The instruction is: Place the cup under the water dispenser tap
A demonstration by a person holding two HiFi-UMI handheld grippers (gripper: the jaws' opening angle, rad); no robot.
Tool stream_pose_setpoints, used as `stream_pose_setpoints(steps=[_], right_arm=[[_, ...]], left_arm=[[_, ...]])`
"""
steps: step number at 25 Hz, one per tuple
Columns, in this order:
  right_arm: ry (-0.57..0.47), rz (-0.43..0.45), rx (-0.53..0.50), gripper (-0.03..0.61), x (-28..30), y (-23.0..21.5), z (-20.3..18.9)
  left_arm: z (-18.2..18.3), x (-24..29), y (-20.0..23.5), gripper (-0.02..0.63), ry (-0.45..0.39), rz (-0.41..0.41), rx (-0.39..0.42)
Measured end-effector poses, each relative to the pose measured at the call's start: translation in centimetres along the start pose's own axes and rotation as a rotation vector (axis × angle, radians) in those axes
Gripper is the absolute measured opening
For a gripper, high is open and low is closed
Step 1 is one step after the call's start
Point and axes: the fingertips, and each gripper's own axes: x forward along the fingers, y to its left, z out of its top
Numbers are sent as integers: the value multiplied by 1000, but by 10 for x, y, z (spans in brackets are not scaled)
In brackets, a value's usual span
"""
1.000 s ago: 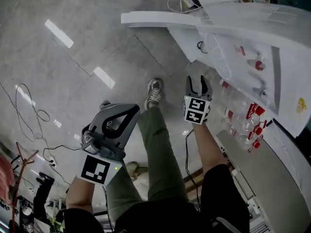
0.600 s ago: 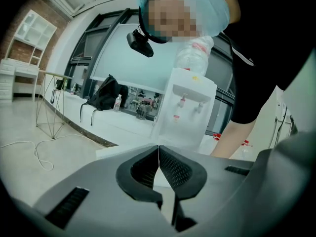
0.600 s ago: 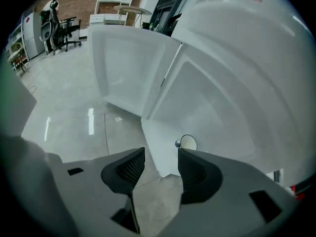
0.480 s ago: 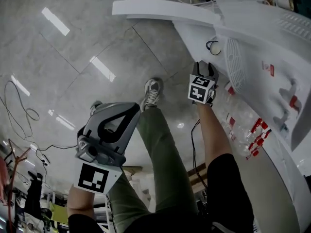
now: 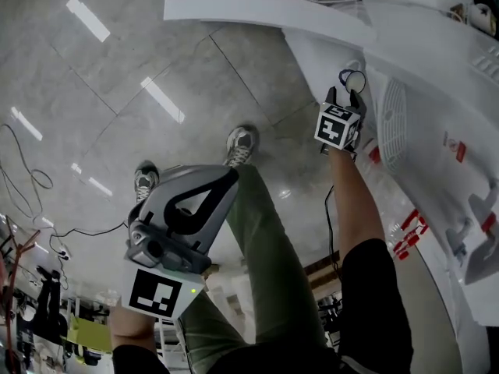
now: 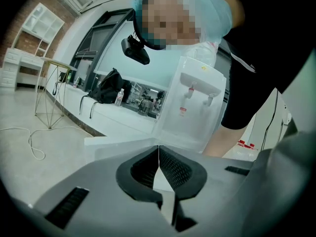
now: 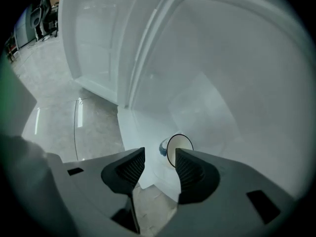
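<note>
A small white cup [image 5: 352, 79] with a dark rim stands on the white tabletop [image 5: 257, 8]. My right gripper [image 5: 345, 94] is just short of it, open, with nothing between its fingers. In the right gripper view the cup [image 7: 177, 149] shows just beyond the right-hand fingertip [image 7: 190, 169], apart from both. My left gripper [image 5: 224, 179] is held low at the left, shut and empty; its pads [image 6: 158, 157] meet. The white water dispenser [image 6: 195, 105] with two taps shows in the left gripper view, and its front [image 5: 448, 170] runs along the right edge of the head view.
The person's leg [image 5: 265, 263] and shoes [image 5: 241, 142] are over a glossy grey tiled floor [image 5: 93, 84]. Cables [image 5: 31, 181] lie on the floor at the left. Red-capped bottles [image 5: 407, 232] sit beside the dispenser. A counter with bags [image 6: 111, 93] stands behind.
My right gripper has moved forward and up to the cup on the white top. The left gripper has stayed shut at the lower left. The head view has shifted.
</note>
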Motion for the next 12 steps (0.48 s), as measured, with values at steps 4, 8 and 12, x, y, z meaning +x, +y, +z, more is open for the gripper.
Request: stream_pose_setpoints(steps=[4, 8, 12], right_arm=[[39, 11, -29, 198, 22, -2, 3], [83, 26, -56, 196, 43, 2, 3], [138, -3, -29, 196, 59, -1, 1]], left_arm=[[-9, 9, 1, 20, 1, -4, -22], [-22, 15, 6, 20, 22, -11, -26], [-33, 18, 11, 20, 33, -3, -33]])
